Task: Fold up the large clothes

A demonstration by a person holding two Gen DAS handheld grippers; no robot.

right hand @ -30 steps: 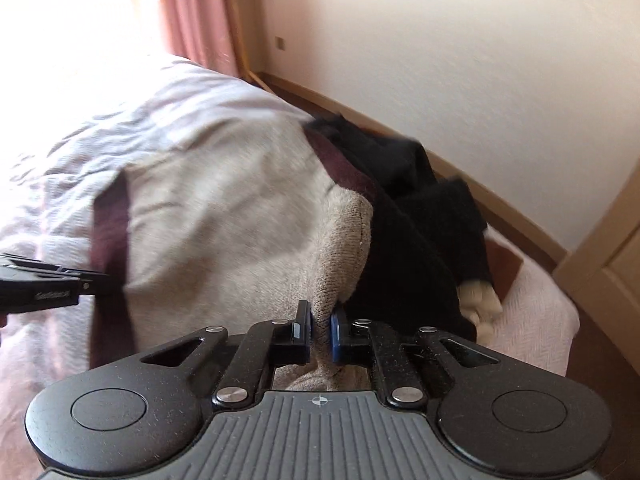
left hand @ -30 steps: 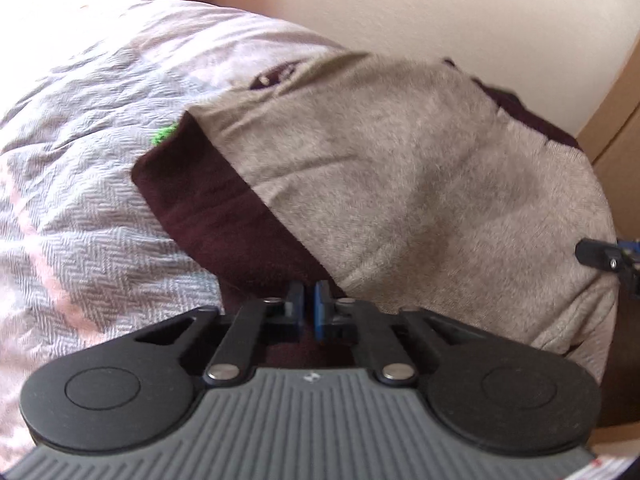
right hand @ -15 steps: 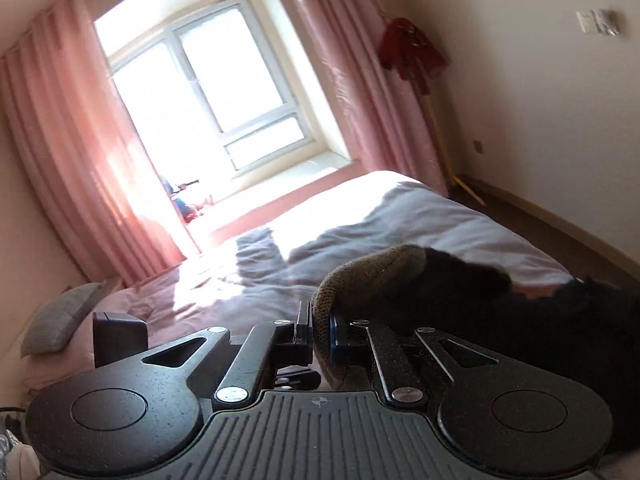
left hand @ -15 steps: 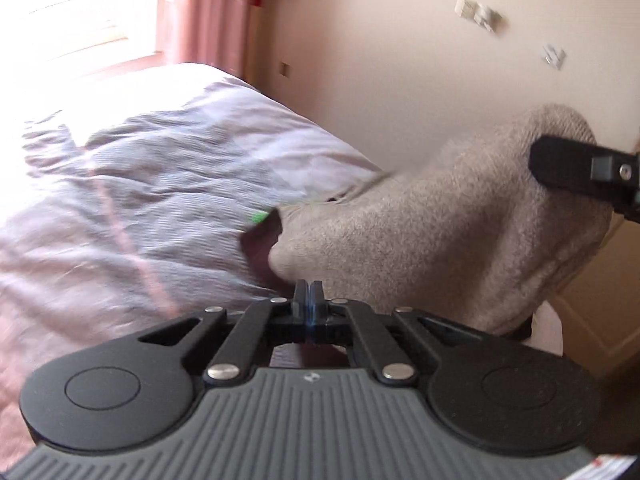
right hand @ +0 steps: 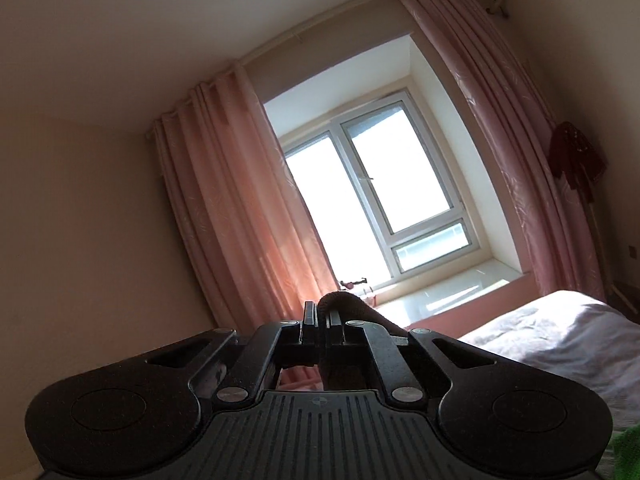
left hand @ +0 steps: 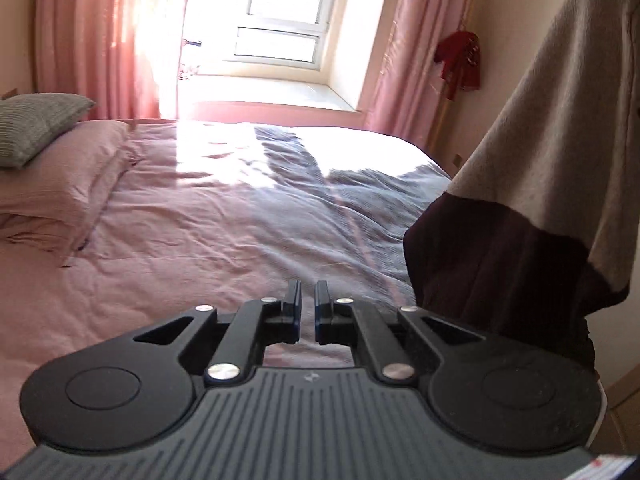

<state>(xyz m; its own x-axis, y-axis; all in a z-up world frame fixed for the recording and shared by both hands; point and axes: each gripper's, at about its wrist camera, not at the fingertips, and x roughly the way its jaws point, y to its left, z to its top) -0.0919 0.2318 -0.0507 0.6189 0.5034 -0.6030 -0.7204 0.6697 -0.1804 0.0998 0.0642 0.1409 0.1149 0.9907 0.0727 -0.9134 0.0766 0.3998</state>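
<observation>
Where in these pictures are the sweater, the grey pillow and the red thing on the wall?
sweater (left hand: 560, 128): left wrist view, hanging beige body.
grey pillow (left hand: 36, 124): left wrist view, striped face.
red thing (left hand: 460, 60): left wrist view, its middle.

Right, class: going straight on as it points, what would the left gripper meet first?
Probably the duvet on the bed; nothing shows between the left gripper and it, though depth is unclear.

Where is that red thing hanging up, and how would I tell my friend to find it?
Find the big bright window behind the bed, then go to the pink curtain on its right side. Just past that curtain, on the cream wall, hangs the dark red cloth thing. It is the only deep red thing there; everything beside it is pale pink or cream.
</observation>
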